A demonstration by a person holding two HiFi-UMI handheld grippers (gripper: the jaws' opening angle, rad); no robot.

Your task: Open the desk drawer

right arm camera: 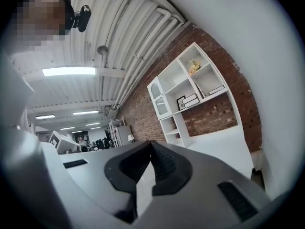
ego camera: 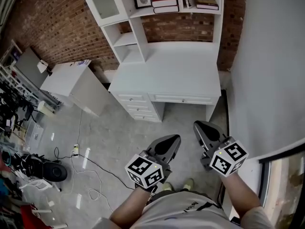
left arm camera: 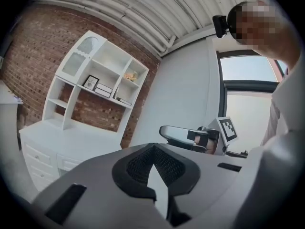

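A white desk (ego camera: 171,73) with a shelf unit on top stands against the brick wall. Its wide drawer (ego camera: 182,98) under the top is closed, and a stack of small drawers (ego camera: 138,107) sits left of it. Both grippers hover over the floor in front of the desk, well short of it. My left gripper (ego camera: 174,139) is shut and holds nothing. My right gripper (ego camera: 198,125) is beside it, also shut and empty. The left gripper view shows the desk (left arm camera: 66,140) at lower left and the right gripper (left arm camera: 188,136) alongside. The right gripper view shows the desk (right arm camera: 224,144) ahead on the right.
A grey wall (ego camera: 267,66) runs close along the right, with a window (ego camera: 286,190) low down. A white cabinet (ego camera: 71,82) stands left of the desk. Cables and a power strip (ego camera: 75,150) lie on the floor at left, with cluttered shelves further left. Books (ego camera: 165,3) sit on the shelves.
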